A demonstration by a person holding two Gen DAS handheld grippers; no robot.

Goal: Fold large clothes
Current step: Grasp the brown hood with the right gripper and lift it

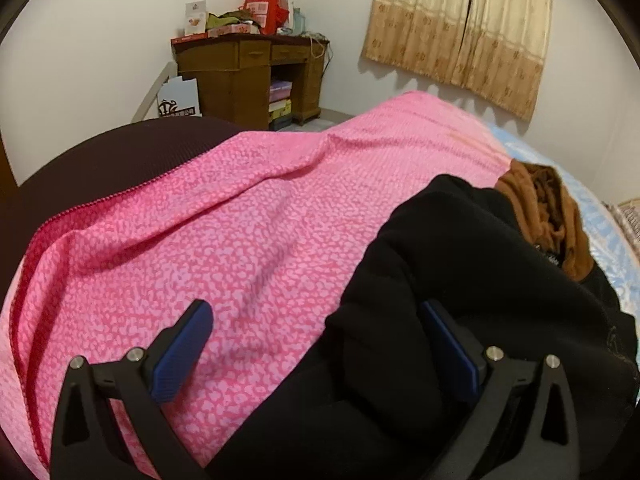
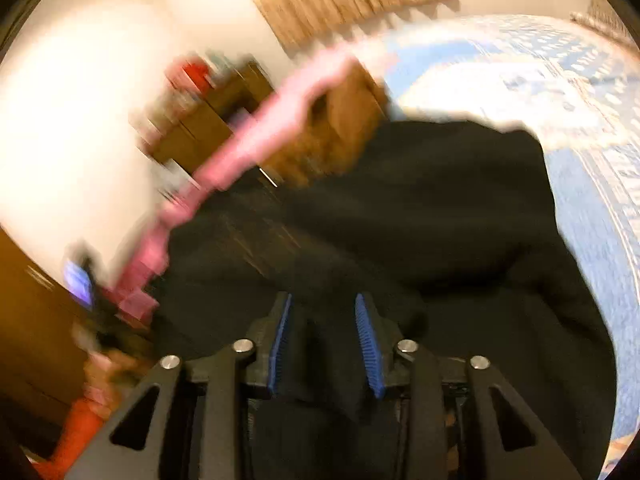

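A bulky black garment [image 1: 460, 280] is being bunched on the bed [image 2: 592, 200]; left fingers [image 1: 320, 344] are spread wide, right fingers [image 2: 326, 344] are narrowed around its fabric.

Left wrist view sharp, evenly lit indoors; right wrist view heavily motion-blurred; fisheye edges dark, curved.

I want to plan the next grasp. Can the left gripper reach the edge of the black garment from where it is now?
Probably yes. The left gripper is wide open, and the black garment edge already lies between its fingers on the pink cover. Nothing blocks the way.
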